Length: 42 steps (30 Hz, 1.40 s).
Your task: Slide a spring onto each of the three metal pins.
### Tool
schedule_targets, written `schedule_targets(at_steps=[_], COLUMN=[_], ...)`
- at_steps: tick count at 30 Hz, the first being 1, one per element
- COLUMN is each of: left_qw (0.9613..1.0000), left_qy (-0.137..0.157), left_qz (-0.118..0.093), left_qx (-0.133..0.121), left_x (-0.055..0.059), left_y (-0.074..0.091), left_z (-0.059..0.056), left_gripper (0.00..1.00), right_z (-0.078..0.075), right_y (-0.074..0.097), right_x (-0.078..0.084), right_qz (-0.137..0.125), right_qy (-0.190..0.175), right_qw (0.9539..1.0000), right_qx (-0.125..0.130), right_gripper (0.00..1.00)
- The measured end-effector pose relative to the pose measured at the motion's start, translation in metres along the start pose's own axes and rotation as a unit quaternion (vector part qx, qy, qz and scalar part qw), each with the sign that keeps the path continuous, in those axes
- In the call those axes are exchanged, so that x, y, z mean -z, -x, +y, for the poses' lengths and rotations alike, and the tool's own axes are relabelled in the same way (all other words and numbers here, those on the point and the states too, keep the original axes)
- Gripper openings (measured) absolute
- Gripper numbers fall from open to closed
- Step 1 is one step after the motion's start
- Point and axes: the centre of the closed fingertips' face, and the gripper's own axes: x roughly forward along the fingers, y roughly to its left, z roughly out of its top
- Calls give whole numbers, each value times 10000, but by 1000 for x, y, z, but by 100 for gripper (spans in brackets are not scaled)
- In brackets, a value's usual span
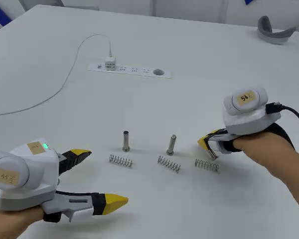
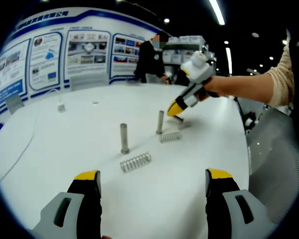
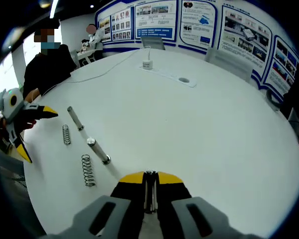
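Two metal pins stand upright on the white table, a left pin [image 1: 125, 141] [image 2: 123, 138] and a middle pin [image 1: 171, 144] [image 2: 160, 122]. Three springs lie flat just in front: left spring [image 1: 120, 160] [image 2: 135, 162], middle spring [image 1: 168, 164] [image 2: 170, 136], right spring [image 1: 207, 165]. My right gripper [image 1: 208, 145] [image 3: 149, 185] is shut on a third metal pin [image 3: 149, 195], held low over the table just above the right spring. My left gripper [image 1: 97, 177] [image 2: 153, 178] is open with nothing between its fingers, near the front left, short of the left spring.
A white power strip [image 1: 129, 69] with a plugged charger and a cable [image 1: 65, 79] lies further back. A grey curved object [image 1: 275, 31] rests at the far right corner. People stand beyond the table [image 2: 150, 57].
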Motion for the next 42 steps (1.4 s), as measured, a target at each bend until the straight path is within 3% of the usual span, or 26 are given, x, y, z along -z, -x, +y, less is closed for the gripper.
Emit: schedule_targets(at_steps=[28,42], left_qw=[10000,10000], left_qy=[-36,-45], left_qz=[-9,-4], left_qx=[-12,-8], left_x=[-2,-2], left_y=[2,3], left_z=[-1,-1], left_gripper=[88,88], right_z=[3,3], right_y=[20,27], right_x=[-14,-7], right_qz=[-406,-384], right_qy=[12,-18], right_qw=[9992,9992], right_qx=[65,82], right_gripper=[9,9])
